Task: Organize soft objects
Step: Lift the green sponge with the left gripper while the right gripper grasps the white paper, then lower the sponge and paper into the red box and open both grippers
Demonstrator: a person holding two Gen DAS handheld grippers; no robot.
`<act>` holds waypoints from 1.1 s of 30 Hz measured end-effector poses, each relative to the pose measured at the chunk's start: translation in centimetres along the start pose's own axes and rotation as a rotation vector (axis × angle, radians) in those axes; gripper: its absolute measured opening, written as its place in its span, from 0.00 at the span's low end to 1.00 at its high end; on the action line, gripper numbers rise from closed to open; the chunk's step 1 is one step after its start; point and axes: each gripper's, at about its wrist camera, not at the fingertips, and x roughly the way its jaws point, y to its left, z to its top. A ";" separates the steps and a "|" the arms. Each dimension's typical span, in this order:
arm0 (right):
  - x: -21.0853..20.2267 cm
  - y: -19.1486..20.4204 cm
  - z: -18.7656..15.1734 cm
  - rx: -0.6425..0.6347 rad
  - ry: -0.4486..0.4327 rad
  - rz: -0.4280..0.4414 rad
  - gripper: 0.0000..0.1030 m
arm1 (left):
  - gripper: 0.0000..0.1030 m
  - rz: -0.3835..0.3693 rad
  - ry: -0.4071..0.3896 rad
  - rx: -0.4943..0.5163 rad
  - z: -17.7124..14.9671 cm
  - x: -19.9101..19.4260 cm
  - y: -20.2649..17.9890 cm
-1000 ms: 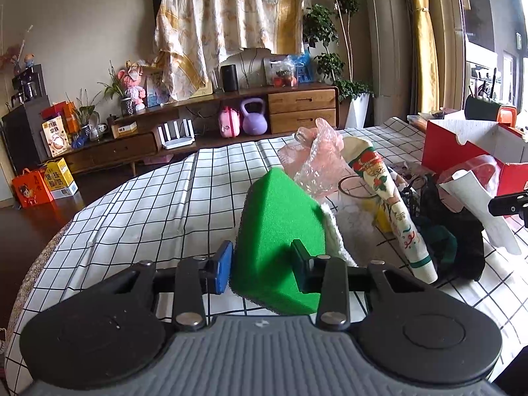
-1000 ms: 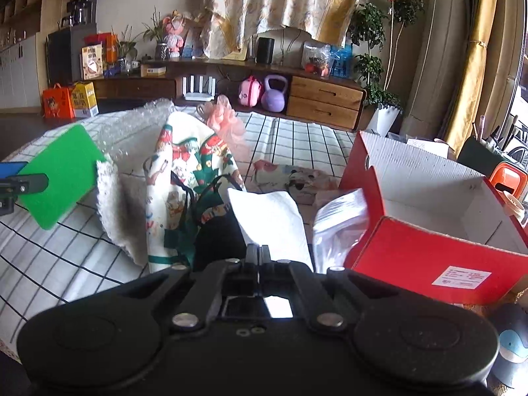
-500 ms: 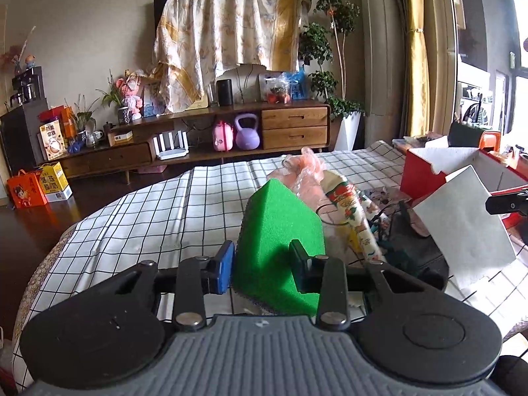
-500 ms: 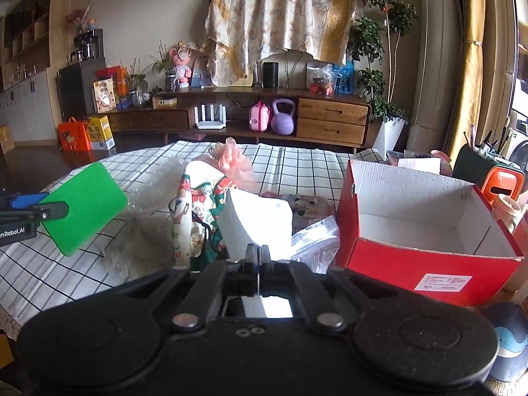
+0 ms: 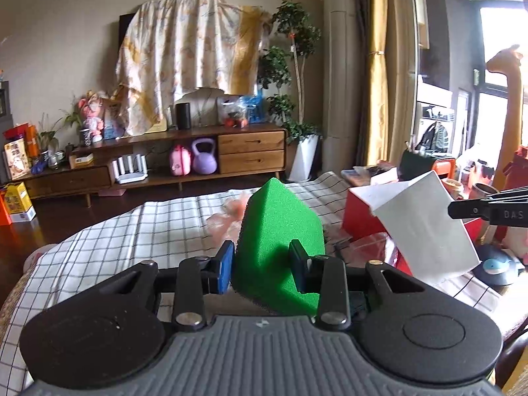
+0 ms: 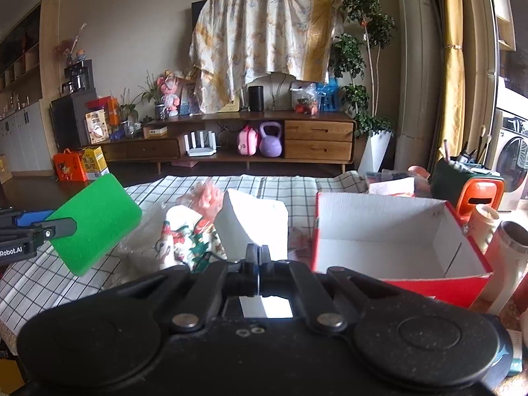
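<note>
You've got 2 loads aloft: your right gripper (image 6: 256, 257) pinches the white sheet (image 6: 254, 227) just left of the red box (image 6: 392, 241), nearer than your left gripper (image 5: 260, 267) clamping the green sponge (image 5: 280, 244).

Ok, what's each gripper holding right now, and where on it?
Left gripper clamps the green sponge across its near end. Right gripper pinches the white sheet at its bottom edge.
</note>
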 end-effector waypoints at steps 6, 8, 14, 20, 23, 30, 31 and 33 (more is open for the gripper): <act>0.2 -2.5 1.6 0.016 -0.027 -0.048 0.00 | 0.34 -0.060 -0.010 0.044 2.3 2.4 -3.0; 0.4 -3.6 1.9 0.021 -0.038 -0.070 0.00 | 0.34 -0.083 -0.006 0.049 3.0 3.4 -3.9; 1.4 -7.1 2.9 0.047 -0.052 -0.125 0.00 | 0.34 -0.143 0.019 0.072 5.0 7.3 -6.9; 3.0 -10.1 3.3 0.052 -0.050 -0.180 0.00 | 0.34 -0.182 0.034 0.132 6.1 11.1 -10.9; 4.0 -11.6 3.3 0.056 -0.035 -0.202 0.00 | 0.34 -0.204 0.049 0.163 6.4 12.9 -13.3; 6.4 -14.9 2.6 0.087 0.000 -0.248 0.00 | 0.34 -0.224 0.085 0.216 6.4 17.1 -17.9; 6.8 -15.5 2.5 0.097 0.008 -0.255 0.00 | 0.34 -0.220 0.090 0.229 6.3 17.6 -18.4; 7.5 -16.4 2.1 0.112 0.020 -0.268 0.00 | 0.34 -0.216 0.105 0.248 6.1 19.0 -19.7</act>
